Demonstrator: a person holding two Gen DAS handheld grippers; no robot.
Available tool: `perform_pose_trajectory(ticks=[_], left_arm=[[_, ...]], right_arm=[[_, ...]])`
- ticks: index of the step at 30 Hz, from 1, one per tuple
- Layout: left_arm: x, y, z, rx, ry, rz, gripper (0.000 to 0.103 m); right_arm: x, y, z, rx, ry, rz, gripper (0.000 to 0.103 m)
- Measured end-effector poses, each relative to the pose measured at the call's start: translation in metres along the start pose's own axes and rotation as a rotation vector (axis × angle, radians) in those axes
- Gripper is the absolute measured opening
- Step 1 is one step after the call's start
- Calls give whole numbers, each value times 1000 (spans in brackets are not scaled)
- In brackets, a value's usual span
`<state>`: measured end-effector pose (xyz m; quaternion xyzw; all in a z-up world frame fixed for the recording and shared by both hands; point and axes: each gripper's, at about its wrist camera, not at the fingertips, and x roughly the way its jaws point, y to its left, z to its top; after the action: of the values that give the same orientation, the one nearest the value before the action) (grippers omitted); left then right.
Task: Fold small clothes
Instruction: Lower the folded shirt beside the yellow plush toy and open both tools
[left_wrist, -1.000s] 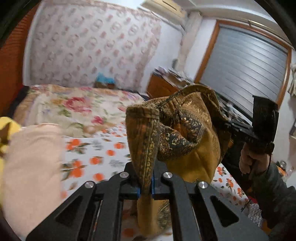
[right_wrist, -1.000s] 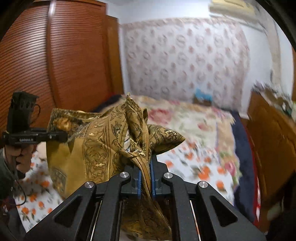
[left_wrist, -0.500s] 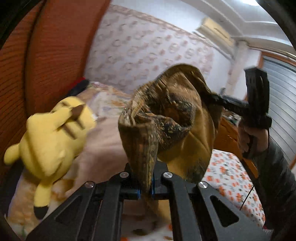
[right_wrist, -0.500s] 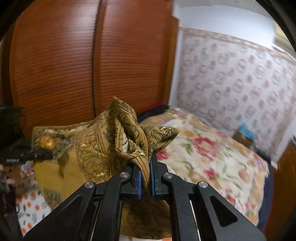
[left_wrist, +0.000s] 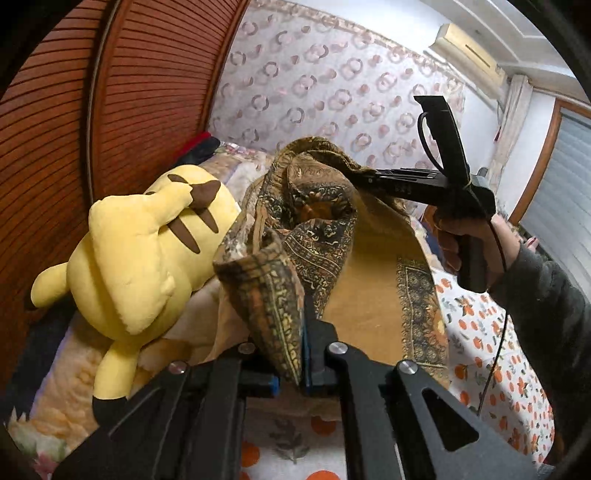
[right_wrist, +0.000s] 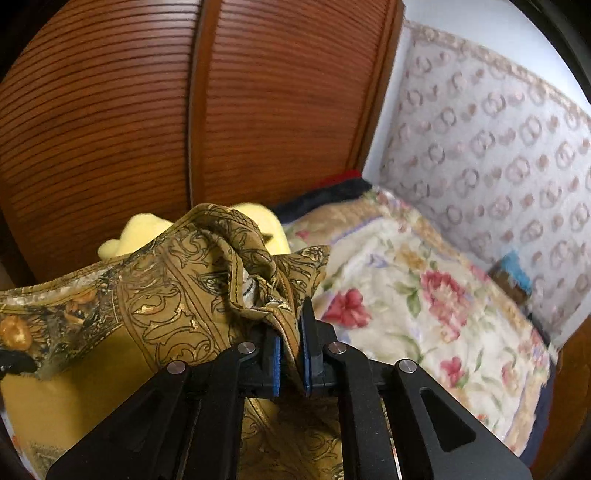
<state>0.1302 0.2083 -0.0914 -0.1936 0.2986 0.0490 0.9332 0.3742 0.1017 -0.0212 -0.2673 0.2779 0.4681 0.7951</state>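
The left gripper (left_wrist: 291, 369) and the right gripper (right_wrist: 291, 363) each have a bunched edge of the ochre patterned garment (left_wrist: 369, 295) between their blue pads, with the jaws nearly closed and just starting to open. The garment hangs stretched between both grippers above the bed (left_wrist: 491, 354) with its orange-dotted sheet. Beyond it lie a yellow plush toy (left_wrist: 140, 258), a floral blanket (right_wrist: 424, 295), the slatted wooden wardrobe (right_wrist: 147, 110) and the patterned headboard (left_wrist: 332, 92).
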Motion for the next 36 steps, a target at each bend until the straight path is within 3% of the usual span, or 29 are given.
perform_pose_trajectory(ticks=[2, 4, 5, 8, 15, 23, 36], left_arm=[[-3, -2, 0, 19, 7, 12, 11], [-8, -1, -1, 26, -2, 21, 27], [-12, -1, 0, 21, -10, 22, 44], [-26, -1, 1, 32, -43, 33, 61], [-50, -27, 2, 120, -73, 55, 61], [-65, -82, -2, 221, -88, 42, 61], [-83, -173, -15, 322, -134, -19, 61]], right_arm=[[3, -8, -3, 47, 28, -6, 17], [-5, -14, -2, 85, 24, -31, 28], [-12, -17, -3, 106, 13, -39, 36], [-32, -27, -5, 168, -12, -46, 46], [-92, -10, -40, 221, -48, -68, 51], [-187, 13, -110, 345, -102, -131, 61], [-310, 41, -191, 426, -175, -341, 65]])
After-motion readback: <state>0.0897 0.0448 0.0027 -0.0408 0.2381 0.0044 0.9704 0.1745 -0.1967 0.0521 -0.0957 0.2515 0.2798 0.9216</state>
